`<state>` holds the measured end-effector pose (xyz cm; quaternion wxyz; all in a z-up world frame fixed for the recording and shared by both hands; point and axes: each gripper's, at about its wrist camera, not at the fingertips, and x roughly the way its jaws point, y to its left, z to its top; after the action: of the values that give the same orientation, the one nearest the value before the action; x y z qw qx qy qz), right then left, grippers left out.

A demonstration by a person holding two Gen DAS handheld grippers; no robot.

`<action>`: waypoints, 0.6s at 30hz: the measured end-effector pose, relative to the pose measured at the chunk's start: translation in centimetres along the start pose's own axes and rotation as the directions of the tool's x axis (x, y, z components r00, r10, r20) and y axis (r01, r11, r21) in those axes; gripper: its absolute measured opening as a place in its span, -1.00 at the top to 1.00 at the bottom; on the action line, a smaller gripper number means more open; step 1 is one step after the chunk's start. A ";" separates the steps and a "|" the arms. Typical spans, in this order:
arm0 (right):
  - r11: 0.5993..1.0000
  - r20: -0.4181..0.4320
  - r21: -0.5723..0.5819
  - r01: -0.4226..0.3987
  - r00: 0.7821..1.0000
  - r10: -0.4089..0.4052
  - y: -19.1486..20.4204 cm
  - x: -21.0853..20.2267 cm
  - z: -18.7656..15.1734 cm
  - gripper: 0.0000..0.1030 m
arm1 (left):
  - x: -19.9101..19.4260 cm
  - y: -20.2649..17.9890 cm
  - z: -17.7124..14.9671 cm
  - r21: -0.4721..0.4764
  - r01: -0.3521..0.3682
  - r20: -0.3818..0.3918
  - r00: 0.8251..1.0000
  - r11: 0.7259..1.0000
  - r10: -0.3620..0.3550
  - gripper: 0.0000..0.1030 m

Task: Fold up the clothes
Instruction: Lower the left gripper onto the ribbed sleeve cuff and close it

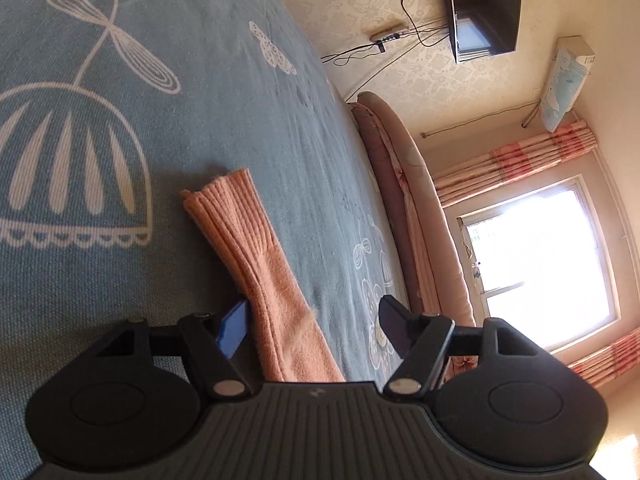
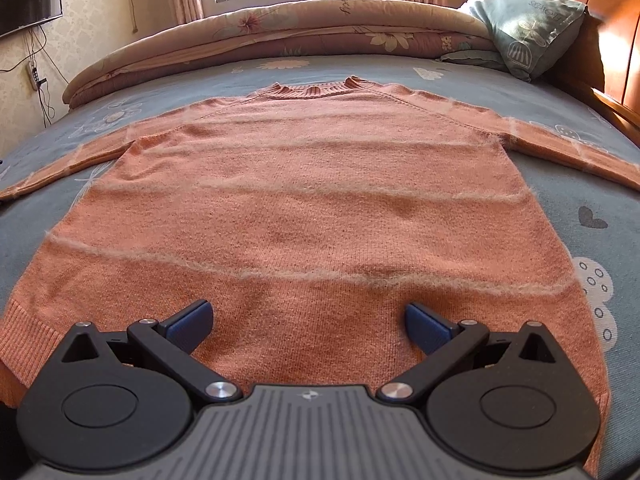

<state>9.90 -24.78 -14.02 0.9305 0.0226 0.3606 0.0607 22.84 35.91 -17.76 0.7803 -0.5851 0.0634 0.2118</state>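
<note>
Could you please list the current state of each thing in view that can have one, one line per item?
Sweater: spread flat on the bed, front up, not yet folded.
Left sleeve: stretched out flat, lying between the open fingers.
Left gripper: open, astride the sleeve, not clamping it.
Right gripper: open, over the hem, holding nothing.
Quilt: folded along the far edge.
Curtains: drawn aside.
Television: off.

At the upper right of the right wrist view we see faint lettering on the grey-blue pillow, too blurred to read.
</note>
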 end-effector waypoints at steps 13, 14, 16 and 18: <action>0.999 -0.026 -0.046 0.023 0.999 -0.024 0.6 -0.1 0.7 -1.00 | -0.1 -1.5 0.0 0.073 -0.164 0.014 0.986 0.984 0.164 -0.20; 0.999 -0.025 -0.035 0.021 0.999 -0.022 0.6 -0.3 1.0 -1.00 | 0.2 -1.7 0.2 0.078 -0.172 0.013 0.985 0.982 0.172 -0.20; 1.000 -0.001 -0.009 -0.001 1.000 0.001 0.5 -1.2 2.2 -1.00 | 0.6 -2.0 0.3 0.085 -0.186 0.010 0.983 0.979 0.186 -0.17; 1.000 0.028 -0.003 -0.028 0.999 0.029 0.7 -2.0 3.7 -1.00 | 0.7 -2.3 0.2 0.105 -0.202 0.009 0.979 0.974 0.202 -0.06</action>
<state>10.84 -24.38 -9.92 0.9345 0.0274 0.3471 0.0741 24.41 35.79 -15.90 0.7843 -0.5339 0.1343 0.2860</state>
